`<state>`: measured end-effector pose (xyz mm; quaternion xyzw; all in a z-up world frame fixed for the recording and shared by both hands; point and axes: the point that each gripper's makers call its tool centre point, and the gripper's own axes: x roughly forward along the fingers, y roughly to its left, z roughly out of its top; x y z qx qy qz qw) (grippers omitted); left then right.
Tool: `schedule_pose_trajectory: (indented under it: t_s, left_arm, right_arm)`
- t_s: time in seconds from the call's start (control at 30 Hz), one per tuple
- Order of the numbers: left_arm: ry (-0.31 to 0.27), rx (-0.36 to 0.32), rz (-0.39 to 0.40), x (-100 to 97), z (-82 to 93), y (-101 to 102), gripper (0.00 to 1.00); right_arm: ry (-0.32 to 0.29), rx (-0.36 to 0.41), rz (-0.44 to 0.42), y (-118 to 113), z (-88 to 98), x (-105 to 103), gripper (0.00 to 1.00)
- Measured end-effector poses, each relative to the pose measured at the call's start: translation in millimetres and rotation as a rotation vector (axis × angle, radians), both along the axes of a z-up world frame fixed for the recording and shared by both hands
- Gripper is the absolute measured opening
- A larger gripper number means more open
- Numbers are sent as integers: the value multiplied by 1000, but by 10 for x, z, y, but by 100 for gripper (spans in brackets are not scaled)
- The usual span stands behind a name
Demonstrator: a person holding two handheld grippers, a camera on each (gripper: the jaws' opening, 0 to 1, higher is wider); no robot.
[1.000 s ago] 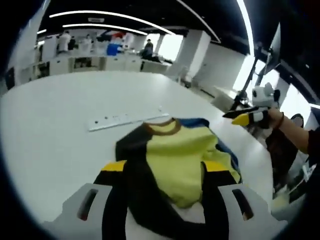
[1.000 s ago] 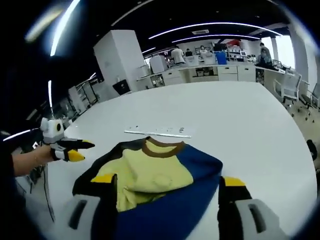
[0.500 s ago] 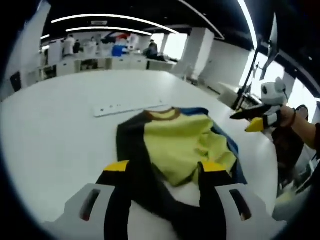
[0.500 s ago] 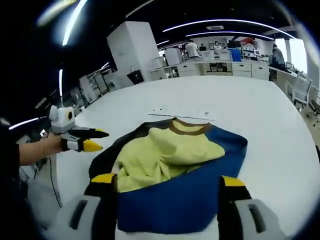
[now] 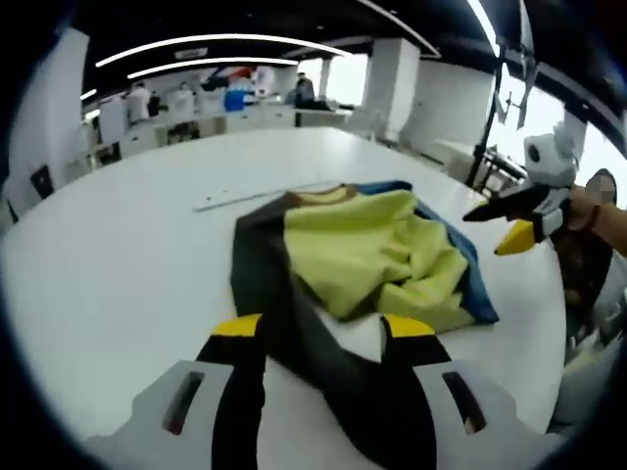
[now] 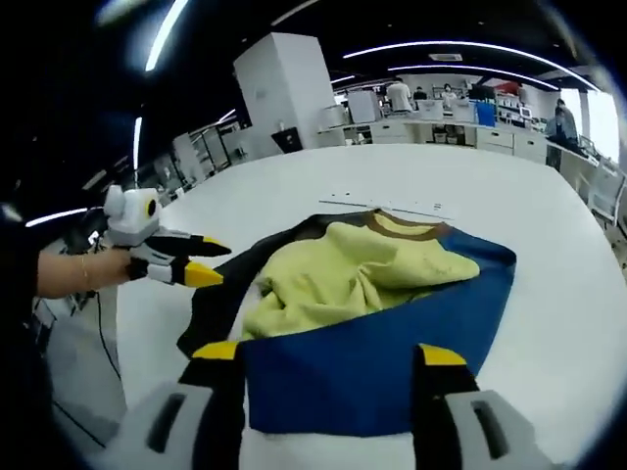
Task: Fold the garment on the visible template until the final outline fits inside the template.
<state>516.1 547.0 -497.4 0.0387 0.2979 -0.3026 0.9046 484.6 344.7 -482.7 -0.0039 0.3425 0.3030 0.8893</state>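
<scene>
Lying on the big white table (image 5: pixel 108 264), the garment (image 5: pixel 353 264) sits in the middle of the left gripper view. It is a shirt with a yellow middle, a dark side and a blue side, and it is bunched up. At the bottom of that view the left gripper (image 5: pixel 323 338) has its two jaws spread apart, holding nothing. The dark part of the shirt runs down between the jaws, and the yellow part lies just above them. A thin white strip (image 5: pixel 257 195) lies on the table past the shirt's brown collar, toward the top of the frame. At the far right, the right gripper (image 5: pixel 514 217) hangs in the air beside the shirt, not touching it; its dark and yellow tips look parted.

In the right gripper view, the left gripper (image 6: pixel 196 262) shows at the middle left, in a person's hand (image 6: pixel 93 272), near the dark edge of the garment (image 6: pixel 372 313). The blue part fills the lower middle, between this view's own jaws. The right gripper (image 6: pixel 328 357) at the bottom is released, jaws wide and empty. The white strip (image 6: pixel 387 206) lies above the collar.
</scene>
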Motion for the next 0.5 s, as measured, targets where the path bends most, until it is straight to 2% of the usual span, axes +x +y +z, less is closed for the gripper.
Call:
schedule_pose_trajectory:
  t_s: [0.07, 0.33, 0.5]
  left_arm:
    - [-7, 37, -6, -23, -49, 15, 37]
    - [15, 17, -13, -58, -165, -1, 23]
    - [36, 13, -13, -91, -222, -50, 18]
  right_arm:
    - [-13, -12, 4, 7, -18, -12, 54]
    - [-29, -24, -5, -1, -122, 27, 33]
    - [-8, -39, -9, 17, -263, 43, 23]
